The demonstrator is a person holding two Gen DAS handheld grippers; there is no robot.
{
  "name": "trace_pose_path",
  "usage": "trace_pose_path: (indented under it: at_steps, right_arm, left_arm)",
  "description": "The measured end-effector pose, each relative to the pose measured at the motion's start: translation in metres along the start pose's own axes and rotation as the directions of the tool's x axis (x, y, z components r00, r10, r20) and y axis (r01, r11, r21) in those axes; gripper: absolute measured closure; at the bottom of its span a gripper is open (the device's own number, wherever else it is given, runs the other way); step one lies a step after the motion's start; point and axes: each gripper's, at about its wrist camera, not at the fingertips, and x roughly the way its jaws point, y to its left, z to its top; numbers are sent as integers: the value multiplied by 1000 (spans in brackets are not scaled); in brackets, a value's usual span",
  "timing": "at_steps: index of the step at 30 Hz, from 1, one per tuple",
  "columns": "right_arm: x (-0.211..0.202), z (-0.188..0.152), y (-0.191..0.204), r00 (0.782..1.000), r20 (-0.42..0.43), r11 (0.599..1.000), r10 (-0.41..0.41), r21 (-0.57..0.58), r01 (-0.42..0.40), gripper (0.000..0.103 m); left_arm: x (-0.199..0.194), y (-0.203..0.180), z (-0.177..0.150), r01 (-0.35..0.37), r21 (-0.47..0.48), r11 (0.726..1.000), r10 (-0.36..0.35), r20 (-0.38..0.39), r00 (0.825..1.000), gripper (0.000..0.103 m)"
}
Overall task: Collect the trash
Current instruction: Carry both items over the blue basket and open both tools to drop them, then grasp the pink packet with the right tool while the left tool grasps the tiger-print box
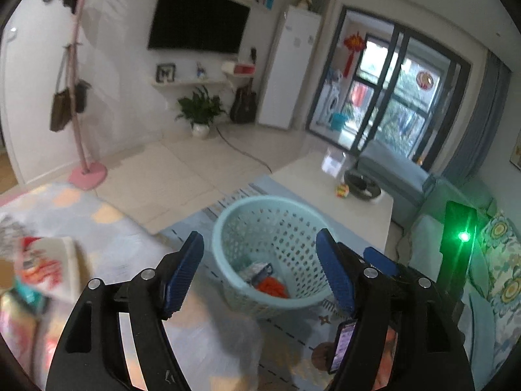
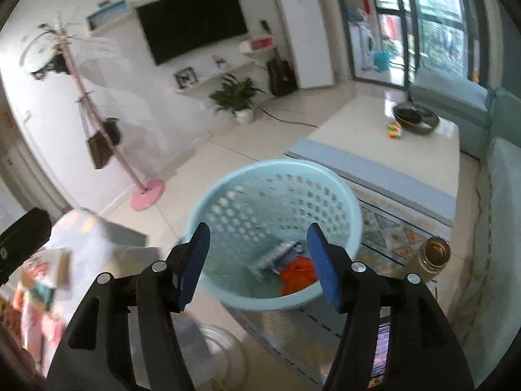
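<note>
Living rm, both wrist cams face the TV [image 1: 197, 19] wall, some motion blur. White coffee table [image 2: 374, 137] right of center w/ dark bowl [image 2: 415, 118] + small multicolor cube [image 2: 395, 129] just beside it. Patterned rug [image 2: 387, 228] runs under table edge and under the basket.

Light-blue perforated basket [image 1: 276, 224] sits upright on the rug, near table's near corner. Trash already inside at the bottom: orange crumpled piece [image 2: 298, 275] touching a blue/white wrapper [image 2: 276, 255].

Left gripper [image 1: 260, 270]: jaws wide apart, nothing between the pads, hovering above/in front of basket. Right gripper [image 2: 257, 267]: same, jaws spread, empty, basket interior framed between the blue fingers [image 2: 320, 267].

Glass jar [image 2: 434, 254] w/ brownish contents stands on floor/rug right of basket, apart from it. Colorful packaging [image 1: 39, 267] on a pastel mat at far left, too blurred to ID.
</note>
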Motion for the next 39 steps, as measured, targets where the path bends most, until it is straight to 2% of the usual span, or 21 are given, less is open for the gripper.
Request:
trace_pose_path:
  at_steps: [4,8,11,14,18,20,21,24,28,30,32,34,36,38,39]
  right_arm:
    - [-26,-8,34,996,21,995,90,-39,-89,45]
    - [-48,-24,78,985,15,979,173,-114,-170,45]
    - [-63,-40,119,969,0,948,246,-207,-241,45]
    - [-75,-54,154,949,-22,906,314,-291,-307,45]
    - [-82,-75,189,922,-62,845,383,-379,-376,40]
    - [-79,-84,201,916,-88,820,392,-418,-391,39]
    - [-76,-90,207,916,-102,807,388,-443,-392,39]
    - [-64,-104,217,915,-150,780,374,-482,-398,38]
    - [-41,-113,231,912,-219,754,346,-514,-409,38]
    - [-33,-116,237,905,-247,747,347,-511,-426,38]
    - [-23,-117,244,905,-266,743,331,-517,-424,38]
    - [-16,-119,251,896,-298,726,328,-528,-441,38]
    - [-12,-121,257,890,-318,714,326,-534,-452,38]
    - [-6,-121,264,880,-350,701,320,-538,-469,38]
    - [-3,-122,266,874,-367,695,318,-536,-479,38]
  left_arm:
    - [-65,17,-12,-57,-39,998,60,93,994,31]
    - [-119,41,-30,-115,-110,987,131,144,981,31]
    - [-154,62,-46,-176,-151,973,201,166,966,31]
    - [-180,84,-60,-235,-187,954,265,154,952,31]
    - [-212,123,-81,-357,-208,911,382,97,919,29]
    - [-225,145,-96,-390,-226,893,415,73,907,28]
    - [-232,158,-106,-398,-228,888,419,51,906,27]
    - [-235,188,-126,-429,-234,872,434,-33,900,27]
    - [-227,221,-148,-423,-233,875,405,-124,906,27]
    - [-220,232,-158,-421,-219,880,395,-152,906,27]
    - [-215,242,-166,-442,-210,872,413,-169,895,27]
    - [-212,252,-173,-464,-207,861,431,-186,883,28]
    - [-207,258,-171,-471,-195,860,436,-196,878,28]
    - [-201,261,-171,-455,-179,872,415,-222,882,28]
    - [-200,261,-170,-438,-179,881,398,-221,890,28]
